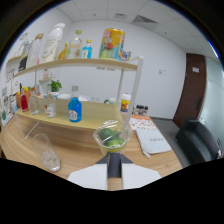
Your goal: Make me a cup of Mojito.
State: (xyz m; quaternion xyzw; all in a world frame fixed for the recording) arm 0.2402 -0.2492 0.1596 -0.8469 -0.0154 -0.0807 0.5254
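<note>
A clear plastic tub of green lime pieces (112,137) hangs just ahead of my fingers, above the wooden table (75,145). My gripper (114,159) is shut on the tub's near rim, the two fingers (109,170) pressed close together under it. An empty drinking glass (45,151) stands on the table to the left of the fingers. Beyond it, a two-tier wooden shelf (90,63) holds a blue bottle (74,110), a small green mint plant (55,86) and several other bottles.
A yellow-capped jar (125,103) stands at the shelf's right end. A printed booklet (150,137) lies on the table to the right of the tub. A dark chair (200,141) and a brown door (193,87) are further right.
</note>
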